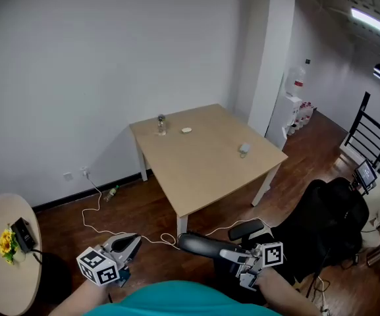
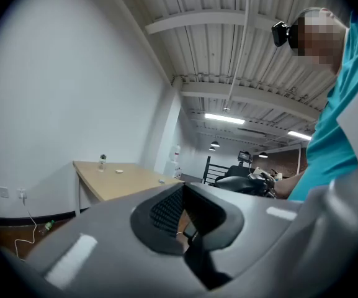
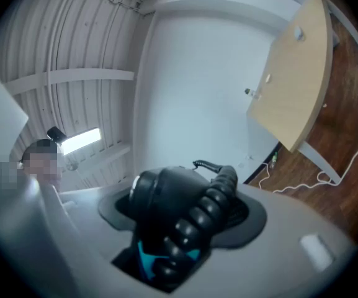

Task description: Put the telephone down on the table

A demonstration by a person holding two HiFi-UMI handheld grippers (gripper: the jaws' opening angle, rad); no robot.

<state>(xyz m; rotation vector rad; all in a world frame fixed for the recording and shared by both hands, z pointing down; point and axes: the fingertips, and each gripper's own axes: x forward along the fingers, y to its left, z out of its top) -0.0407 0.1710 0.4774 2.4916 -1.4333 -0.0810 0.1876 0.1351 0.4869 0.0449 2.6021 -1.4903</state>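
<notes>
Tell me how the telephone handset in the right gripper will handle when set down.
The handset looks like rigid moulded plastic, so it should not bend in the right gripper. Its rounded end may rock once laid down. The coiled cord looks springy and will probably tug or drag.
</notes>
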